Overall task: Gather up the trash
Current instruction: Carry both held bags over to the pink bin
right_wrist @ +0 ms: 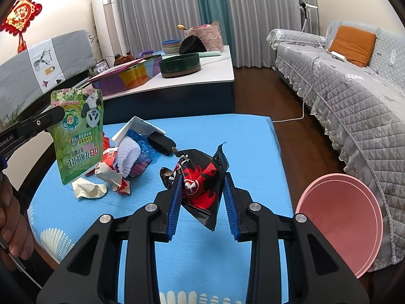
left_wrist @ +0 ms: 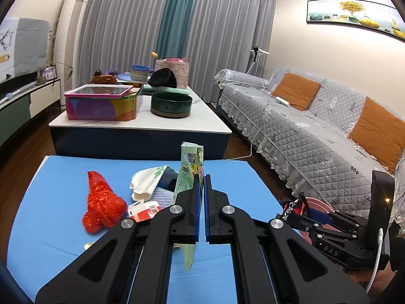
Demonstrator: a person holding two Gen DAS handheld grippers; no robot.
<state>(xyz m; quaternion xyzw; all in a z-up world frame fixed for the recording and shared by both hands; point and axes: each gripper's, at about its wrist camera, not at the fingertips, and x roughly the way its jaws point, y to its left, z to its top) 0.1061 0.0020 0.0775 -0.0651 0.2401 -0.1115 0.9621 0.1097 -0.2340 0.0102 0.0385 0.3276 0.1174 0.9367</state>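
Right up close, the left tool [left_wrist: 201, 177] has its blue pads pressed flat together on the green pouch [left_wrist: 190, 174], pinching it edge-on so the packet stands tall between them. From the other side you can see that pouch hanging clear above the blue surface [right_wrist: 240, 136], panda print and all, lifted off the pile. A thin, flat packet like that wants a tight pinch, and that is what it gets.

Over on the right tool [right_wrist: 202, 187], the jaws sit partly apart, and they need to: the black and red wrapper [right_wrist: 202, 177] is bunched and puffy, and the pads bear on its two sides with the crumpled bulk filling the gap. Its lower corner dangles free beneath, clear of the surface.

Just off the right edge of the surface, low by the sofa [right_wrist: 354, 96], waits the pink bin [right_wrist: 341, 217], mouth tilted toward us. My read is that both pieces are bound for it, each hand carrying one so a single trip clears two.

Further out on the surface the rest of the trash is waiting: a red plastic bag [left_wrist: 103, 202], crumpled white paper [right_wrist: 88, 190], a white card [right_wrist: 139, 129], a dark pouch [right_wrist: 162, 141] and blue scraps heaped together near the left side. So the job looks partway through.

Beyond all that, the coffee table [left_wrist: 141, 124] with its colourful tin [left_wrist: 101, 103] and green bowl [left_wrist: 171, 103] stands apart, not part of the clear-up.
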